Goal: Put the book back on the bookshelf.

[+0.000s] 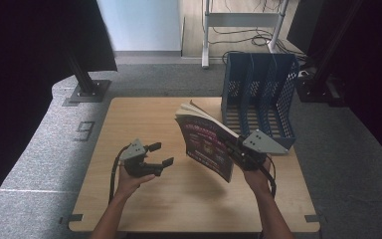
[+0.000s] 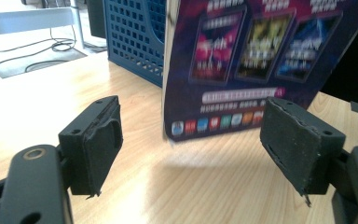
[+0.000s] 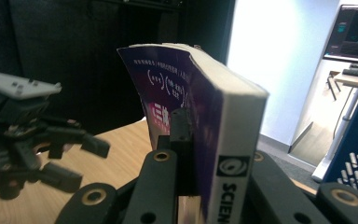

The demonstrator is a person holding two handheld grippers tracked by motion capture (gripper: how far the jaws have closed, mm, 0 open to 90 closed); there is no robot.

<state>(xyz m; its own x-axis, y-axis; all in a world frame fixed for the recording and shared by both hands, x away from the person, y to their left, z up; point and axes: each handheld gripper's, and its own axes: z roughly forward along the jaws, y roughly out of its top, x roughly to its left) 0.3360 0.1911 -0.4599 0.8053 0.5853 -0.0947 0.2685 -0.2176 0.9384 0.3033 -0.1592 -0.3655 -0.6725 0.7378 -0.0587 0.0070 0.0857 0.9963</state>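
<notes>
Wooden table (image 1: 144, 199), light top, on grey carpet. Blue mesh file rack (image 1: 258, 94) stands directly on it at approx 1 o'clock, by the far right corner.

I read "SCIEN", cut off below, on the book's (image 3: 223, 140) white spine between my right jaws; cover text is too blurred. A "9" (image 1: 83, 131) marks the floor left of the table (image 1: 144, 129).

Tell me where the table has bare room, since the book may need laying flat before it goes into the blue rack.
Bare wood runs along the table's far left, from its back edge to the left gripper, and along the near edge between the two forearms. It is crowded at the right rear, where the blue rack stands and the right gripper holds the book.
</notes>
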